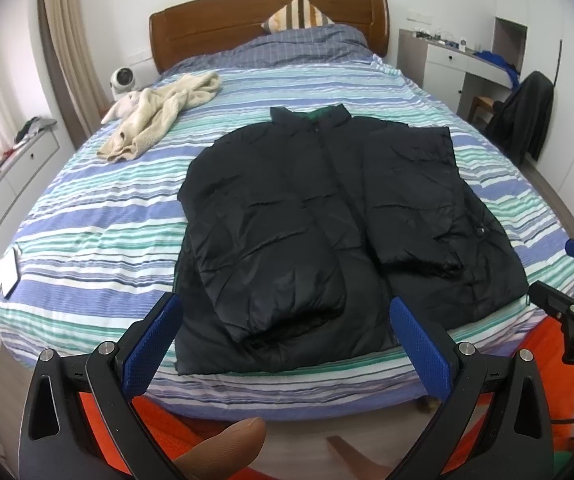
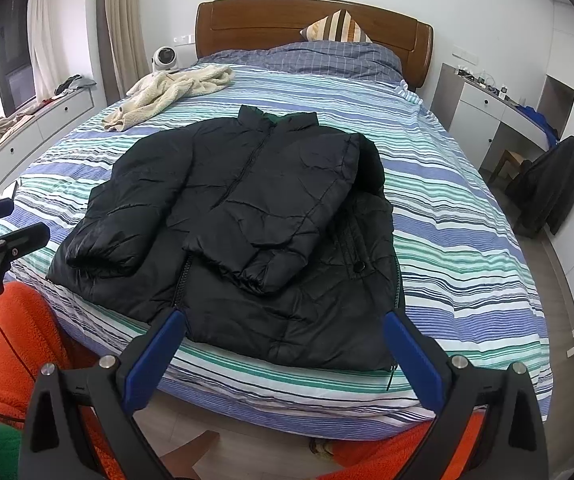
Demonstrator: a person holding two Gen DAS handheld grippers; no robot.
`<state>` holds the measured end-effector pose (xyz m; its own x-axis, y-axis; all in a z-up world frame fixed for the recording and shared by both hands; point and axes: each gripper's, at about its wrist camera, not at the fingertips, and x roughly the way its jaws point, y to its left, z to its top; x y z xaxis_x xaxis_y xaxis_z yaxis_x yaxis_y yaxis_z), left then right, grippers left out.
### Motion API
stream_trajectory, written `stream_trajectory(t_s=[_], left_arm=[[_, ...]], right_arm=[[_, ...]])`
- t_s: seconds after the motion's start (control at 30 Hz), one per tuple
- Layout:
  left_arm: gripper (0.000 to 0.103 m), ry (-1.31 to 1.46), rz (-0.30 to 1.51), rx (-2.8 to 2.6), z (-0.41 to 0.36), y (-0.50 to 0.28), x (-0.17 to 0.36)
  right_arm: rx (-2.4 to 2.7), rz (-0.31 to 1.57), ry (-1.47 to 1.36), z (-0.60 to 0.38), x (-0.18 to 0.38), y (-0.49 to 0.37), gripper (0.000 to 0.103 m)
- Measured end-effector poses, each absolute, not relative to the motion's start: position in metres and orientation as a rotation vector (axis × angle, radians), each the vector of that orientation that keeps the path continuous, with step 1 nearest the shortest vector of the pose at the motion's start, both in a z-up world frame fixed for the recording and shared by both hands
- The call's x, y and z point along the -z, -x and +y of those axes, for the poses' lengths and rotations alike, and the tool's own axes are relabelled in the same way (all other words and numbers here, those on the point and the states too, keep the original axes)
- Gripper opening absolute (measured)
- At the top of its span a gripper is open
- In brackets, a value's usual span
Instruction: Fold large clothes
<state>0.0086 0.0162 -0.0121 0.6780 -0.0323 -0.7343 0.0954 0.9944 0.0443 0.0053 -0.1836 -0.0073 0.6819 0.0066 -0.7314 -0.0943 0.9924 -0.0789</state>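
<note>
A striped bed [image 1: 87,220] holds a black puffer jacket [image 1: 327,208] lying flat near its foot, sleeves crossed in. My left gripper [image 1: 283,336] and right gripper [image 2: 285,344] hover apart, empty. I should pinch both hem corners [image 2: 371,356] evenly, then fold toward the collar [image 1: 307,114].

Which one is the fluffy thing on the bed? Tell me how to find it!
Start at the wooden headboard and come down onto the striped bed. Near the far corner by the little white fan lies the fluffy cream garment, crumpled in a heap. The black puffer jacket is dark, shiny and laid out flat.
</note>
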Motion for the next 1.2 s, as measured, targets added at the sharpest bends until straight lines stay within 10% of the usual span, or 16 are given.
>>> stream_trajectory(t_s=[0.9, 1.2], left_arm=[[0.103, -0.047, 0.832, 0.052, 0.029, -0.014, 0.018], [0.103, -0.056, 0.837, 0.037, 0.030, -0.011, 0.020]], right_arm=[[-0.115, 0.700, 0.125, -0.202, -0.001, -0.029, 0.101], [-0.371, 0.697, 0.529, -0.139, 0.047, -0.075, 0.101]])
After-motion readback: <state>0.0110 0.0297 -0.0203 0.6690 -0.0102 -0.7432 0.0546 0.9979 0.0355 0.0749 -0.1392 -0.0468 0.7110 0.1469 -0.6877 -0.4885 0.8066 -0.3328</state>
